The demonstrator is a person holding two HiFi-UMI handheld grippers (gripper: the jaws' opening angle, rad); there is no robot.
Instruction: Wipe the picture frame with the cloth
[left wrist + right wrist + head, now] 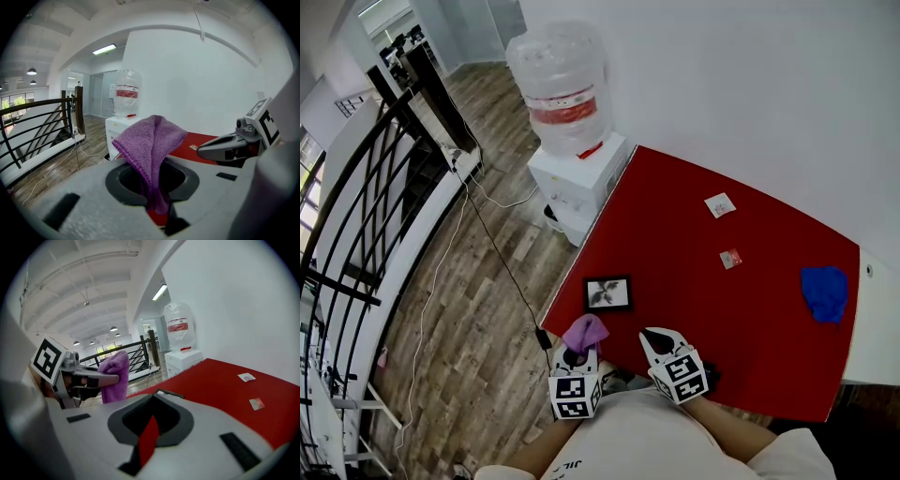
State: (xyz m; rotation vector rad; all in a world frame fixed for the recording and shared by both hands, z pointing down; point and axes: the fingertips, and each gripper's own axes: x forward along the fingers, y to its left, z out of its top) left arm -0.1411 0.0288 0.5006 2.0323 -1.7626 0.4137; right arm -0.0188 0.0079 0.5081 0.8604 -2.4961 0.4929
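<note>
A small black picture frame (607, 293) lies flat near the red table's (703, 309) left front edge. Just in front of it, my left gripper (577, 352) is shut on a purple cloth (585, 330). In the left gripper view the cloth (151, 145) bunches up out of the jaws of the left gripper (157, 190). My right gripper (659, 336) hovers to the right of the frame, shut with nothing in it. In the right gripper view, the right gripper (151, 425) shows only a red sliver between its jaws, and the frame's dark edge (176, 393) peeks above them.
A blue cloth (824, 292) lies at the table's right side. Two small cards (720, 204) (730, 258) lie further back. A white water dispenser (574, 150) stands off the table's left corner. A black railing (366, 216) and cables run along the wooden floor.
</note>
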